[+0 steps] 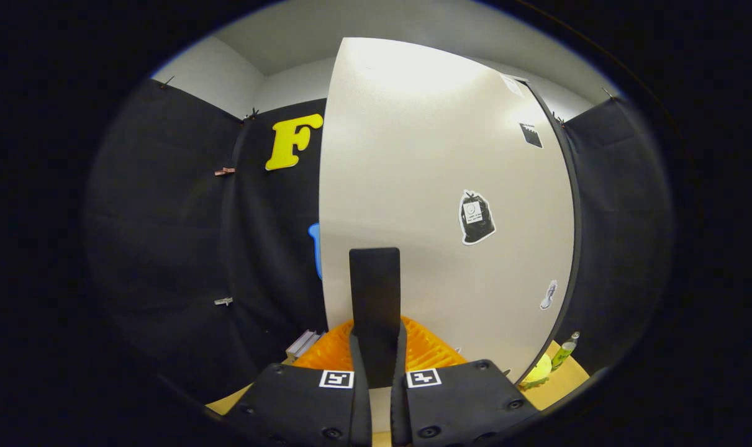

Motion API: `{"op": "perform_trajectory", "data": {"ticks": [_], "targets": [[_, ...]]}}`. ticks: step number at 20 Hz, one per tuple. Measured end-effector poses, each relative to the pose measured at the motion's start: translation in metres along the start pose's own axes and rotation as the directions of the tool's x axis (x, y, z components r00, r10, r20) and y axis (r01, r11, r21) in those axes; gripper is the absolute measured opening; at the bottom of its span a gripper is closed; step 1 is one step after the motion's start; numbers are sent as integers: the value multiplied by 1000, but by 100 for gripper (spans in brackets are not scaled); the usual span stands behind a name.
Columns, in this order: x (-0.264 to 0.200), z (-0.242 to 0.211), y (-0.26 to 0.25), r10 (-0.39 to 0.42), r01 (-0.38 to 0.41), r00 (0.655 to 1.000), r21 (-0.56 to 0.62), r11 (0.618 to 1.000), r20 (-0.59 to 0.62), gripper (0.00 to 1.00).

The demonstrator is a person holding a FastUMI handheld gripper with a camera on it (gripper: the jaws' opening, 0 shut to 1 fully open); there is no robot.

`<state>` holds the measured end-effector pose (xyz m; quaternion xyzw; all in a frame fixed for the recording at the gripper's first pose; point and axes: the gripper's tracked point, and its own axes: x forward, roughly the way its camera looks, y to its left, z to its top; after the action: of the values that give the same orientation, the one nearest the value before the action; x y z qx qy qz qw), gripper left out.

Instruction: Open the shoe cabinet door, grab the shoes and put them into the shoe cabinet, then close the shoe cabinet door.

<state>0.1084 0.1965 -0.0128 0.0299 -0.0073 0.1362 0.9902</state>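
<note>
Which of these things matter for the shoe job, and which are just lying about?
Job: white cabinet door; its black handle, with the claw shut on it.
Lying about: orange ribbed object; green bottle; yellow object.

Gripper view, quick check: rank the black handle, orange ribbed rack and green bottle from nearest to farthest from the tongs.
1. Black handle: clamped between the tongs.
2. Orange ribbed rack: just beyond the fingers, low against the white door.
3. Green bottle: off to the right, past the door's edge.
</note>
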Motion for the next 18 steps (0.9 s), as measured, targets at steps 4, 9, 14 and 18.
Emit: {"op": "perform_trajectory", "data": {"ticks": [4,9,14,18], "targets": [[-34,3,-16,2,-2,1000,-3,1000,-3,16],[-73,6,-42,-11,11,1000,-10,1000,-8,16],[-106,10,-75,-77,77,997,-14,997,6,15],[-122,11,-99,-106,107,994,-48,993,18,15]]}}
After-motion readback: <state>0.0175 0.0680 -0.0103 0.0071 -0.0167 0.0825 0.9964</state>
